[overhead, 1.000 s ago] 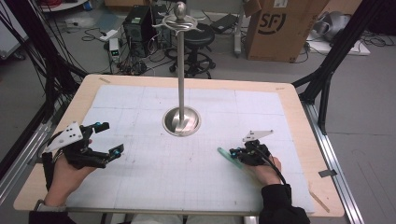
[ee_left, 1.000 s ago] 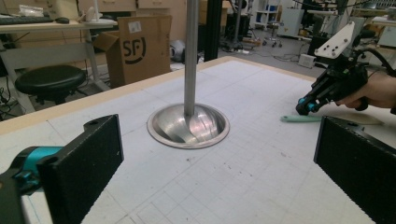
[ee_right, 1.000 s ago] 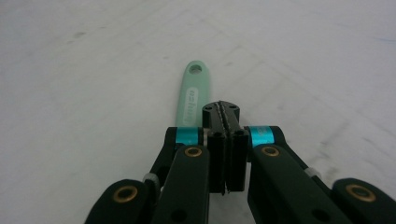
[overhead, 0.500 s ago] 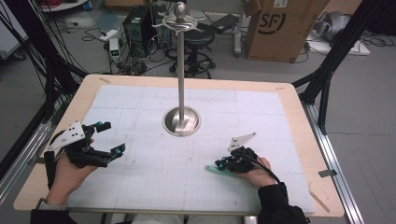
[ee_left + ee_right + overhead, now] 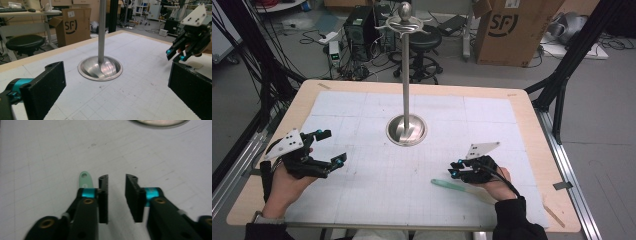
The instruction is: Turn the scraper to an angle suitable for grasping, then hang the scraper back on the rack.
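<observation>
On the gridded mat (image 5: pixel 377 190) a slim pale-green strip (image 5: pixel 451 185) lies flat, at about five o'clock from the steel stand (image 5: pixel 406 129) that rises from the mat's middle. In the right gripper view its rounded end, pierced by a small hole, pokes out from under one jaw's cyan fitting.

The right gripper (image 5: pixel 455 170) hovers just over the strip's near end, jaws parted by a narrow gap with nothing between them; the strip sits outside that gap, beside one jaw. The left gripper (image 5: pixel 328 148), at about eight o'clock from the stand, is spread wide and empty, well apart from the strip.

The strip looks thin, light and probably plastic, so it should weigh almost nothing but may flex along its length. Its smooth face and flat lie on the mat make it the awkward sort: jaws closing from above would likely skate over it. A sound hold would seem to be across its narrow width, edge to edge, near the middle for balance, or at the holed end if it is meant to hang on the stand's top hooks (image 5: pixel 405 26).
</observation>
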The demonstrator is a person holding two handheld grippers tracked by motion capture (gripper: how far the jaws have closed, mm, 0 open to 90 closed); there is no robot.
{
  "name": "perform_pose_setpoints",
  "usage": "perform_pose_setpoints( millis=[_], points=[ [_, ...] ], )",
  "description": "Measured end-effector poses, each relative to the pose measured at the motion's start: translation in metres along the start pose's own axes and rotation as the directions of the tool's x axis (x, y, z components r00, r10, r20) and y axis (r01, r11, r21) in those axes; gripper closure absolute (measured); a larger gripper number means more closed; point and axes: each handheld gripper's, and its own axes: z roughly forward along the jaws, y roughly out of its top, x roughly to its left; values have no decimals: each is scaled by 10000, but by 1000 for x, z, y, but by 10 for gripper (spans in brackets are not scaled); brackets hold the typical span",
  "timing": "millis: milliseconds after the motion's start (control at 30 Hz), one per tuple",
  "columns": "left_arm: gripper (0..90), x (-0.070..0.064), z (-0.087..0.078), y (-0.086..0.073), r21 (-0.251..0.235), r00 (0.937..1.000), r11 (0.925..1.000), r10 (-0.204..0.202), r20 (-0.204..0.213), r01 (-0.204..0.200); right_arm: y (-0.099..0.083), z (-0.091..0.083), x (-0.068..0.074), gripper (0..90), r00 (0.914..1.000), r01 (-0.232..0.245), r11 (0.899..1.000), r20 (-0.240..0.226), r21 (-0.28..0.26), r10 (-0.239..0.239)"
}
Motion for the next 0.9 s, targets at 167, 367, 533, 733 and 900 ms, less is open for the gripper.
perform_pose_setpoints(
  millis=[167,367,533,733,900],
  points=[
    [19,0,3,1,23,10000,10000,13,9,-13,-5,-24,-10,364,9964,-848,9931,-119,-813,841],
    [19,1,6,1,86,10000,10000,48,43,-49,-12,-43,-15,145,9903,-1390,9834,-166,-1162,1380],
    [19,2,8,0,192,9999,9998,87,64,-89,-15,-56,-14,87,9843,-1672,9717,285,-1667,1743],
    [19,1,10,1,171,9999,9998,111,110,-113,-15,-59,-8,8,9956,-891,9897,185,-1119,918],
    [19,1,12,3,127,9998,9998,135,156,-137,-12,-54,-2,8,9994,-322,9988,108,-380,326]
  ],
)
